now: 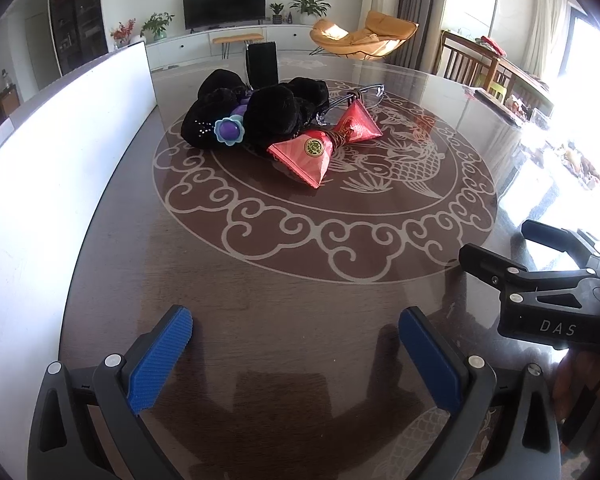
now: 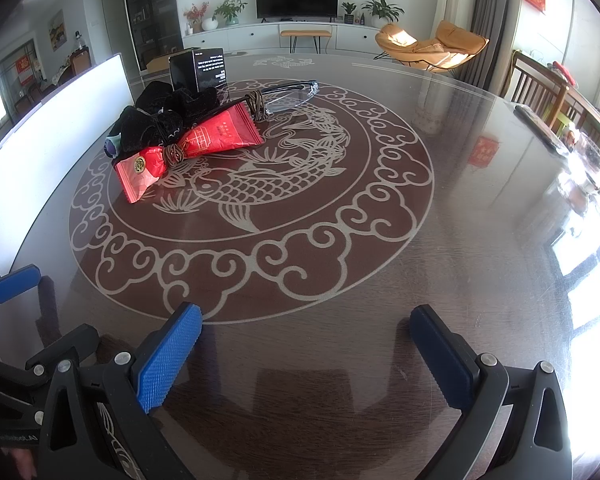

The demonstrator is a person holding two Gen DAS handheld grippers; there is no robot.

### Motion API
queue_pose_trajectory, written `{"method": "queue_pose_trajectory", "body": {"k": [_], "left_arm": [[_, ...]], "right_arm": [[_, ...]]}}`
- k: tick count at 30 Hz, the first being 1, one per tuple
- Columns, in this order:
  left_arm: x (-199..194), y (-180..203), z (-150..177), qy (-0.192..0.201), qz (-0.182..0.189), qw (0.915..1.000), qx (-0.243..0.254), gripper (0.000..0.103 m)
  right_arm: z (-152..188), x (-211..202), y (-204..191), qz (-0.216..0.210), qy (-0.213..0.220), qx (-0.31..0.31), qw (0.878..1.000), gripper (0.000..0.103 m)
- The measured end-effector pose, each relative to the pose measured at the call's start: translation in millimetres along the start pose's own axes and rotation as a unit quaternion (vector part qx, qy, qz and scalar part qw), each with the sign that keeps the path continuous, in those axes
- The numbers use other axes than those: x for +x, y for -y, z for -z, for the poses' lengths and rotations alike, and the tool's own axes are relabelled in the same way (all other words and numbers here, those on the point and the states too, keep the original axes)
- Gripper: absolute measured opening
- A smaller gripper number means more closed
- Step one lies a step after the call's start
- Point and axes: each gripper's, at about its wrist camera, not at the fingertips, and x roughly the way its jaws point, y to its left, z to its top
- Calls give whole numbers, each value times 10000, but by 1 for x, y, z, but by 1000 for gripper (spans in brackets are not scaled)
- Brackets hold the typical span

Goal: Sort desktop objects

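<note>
A pile sits at the far middle of the round table (image 1: 260, 300): a black plush piece (image 1: 260, 116) with a purple flower clip (image 1: 229, 131), two red pouches (image 1: 306, 156) tied with brown cord, clear glasses (image 1: 356, 98) and a black box (image 1: 263, 65). The right wrist view shows the same pile: red pouches (image 2: 216, 136), glasses (image 2: 296, 94), black box (image 2: 198, 69), plush (image 2: 160, 116). My left gripper (image 1: 296, 332) hangs open low over the near table, well short of the pile. My right gripper (image 2: 306, 328) is open too, empty, beside the left one (image 2: 16, 286).
A white board (image 1: 60, 152) stands along the table's left edge. Wooden chairs (image 1: 476, 66) and a cluttered side surface lie at the right. The right gripper (image 1: 496, 248) shows at the right edge of the left wrist view. A fish pattern (image 2: 244, 188) marks the table's centre.
</note>
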Motion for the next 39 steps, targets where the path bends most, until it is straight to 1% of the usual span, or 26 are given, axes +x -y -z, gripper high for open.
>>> {"method": "queue_pose_trajectory", "body": {"k": [2,6,8,11,12,15,18,20,21,23,24,25,26,27,28,29,31,33,34,35,36,37,38,39], "left_arm": [[-1,-2,0,21,51,10000,-38,103],[4,8,-1,-113,-235,9995,185,103],[5,8,-3,-127,-205,9995,222,103],[8,4,-8,-157,-36,9985,520,103],[8,0,-8,-152,-37,9985,523,103],[6,-11,-7,-112,-86,9994,315,103],[6,-9,-7,-102,-149,9993,329,103],[6,-9,-6,-91,-138,9994,295,103],[6,-10,-6,-84,-127,9995,281,103],[5,-10,-6,-67,-96,9996,255,103],[5,-11,-6,-56,-72,9997,236,103],[4,-11,-5,-44,-46,9997,217,103],[4,-12,-5,-33,-18,9998,198,103],[3,-13,-5,-19,13,9998,175,103],[2,-14,-5,-7,39,9999,153,103],[2,-14,-5,2,59,9999,138,103],[2,-14,-5,4,59,9999,138,103],[3,-13,-5,-6,33,9999,159,103],[3,-13,-5,-9,26,9999,166,103],[2,-13,-5,-9,25,9999,167,103],[3,-13,-5,-8,28,9999,165,103],[3,-13,-5,-8,26,9999,166,103],[3,-13,-5,-10,24,9999,167,103],[3,-13,-5,-11,20,9999,169,103]], "right_arm": [[0,0,0,0,0,0,10000,103],[0,0,0,0,0,0,10000,103],[0,0,0,0,1,0,10000,103],[0,0,0,1,2,0,10000,103],[0,0,0,1,2,0,10000,103],[0,0,0,1,3,0,10000,103],[0,0,0,0,3,3,10000,103],[-5,3,0,-99,-45,17,9999,103],[-11,5,-1,-257,-119,79,9996,103],[-31,13,-5,-888,-303,415,9947,103],[-44,19,-8,-1252,-422,664,9890,103],[-57,28,-12,-1520,-551,895,9828,102],[-70,37,-17,-1659,-683,1086,9778,101],[-83,46,-22,-1752,-758,1261,9735,99],[-95,55,-27,-1829,-809,1396,9698,94],[-107,63,-34,-1853,-888,1488,9673,93],[-126,77,-46,-1732,-966,1610,9668,93],[-137,88,-55,-1694,-971,1706,9658,93],[-140,91,-59,-1608,-940,1680,9680,96],[-142,92,-63,-1502,-931,1579,9715,95],[-143,93,-67,-1390,-932,1389,9761,94],[-144,92,-71,-1237,-921,1089,9820,86],[-144,90,-76,-1151,-902,772,9862,73],[-143,88,-79,-1159,-889,494,9880,66]]}}
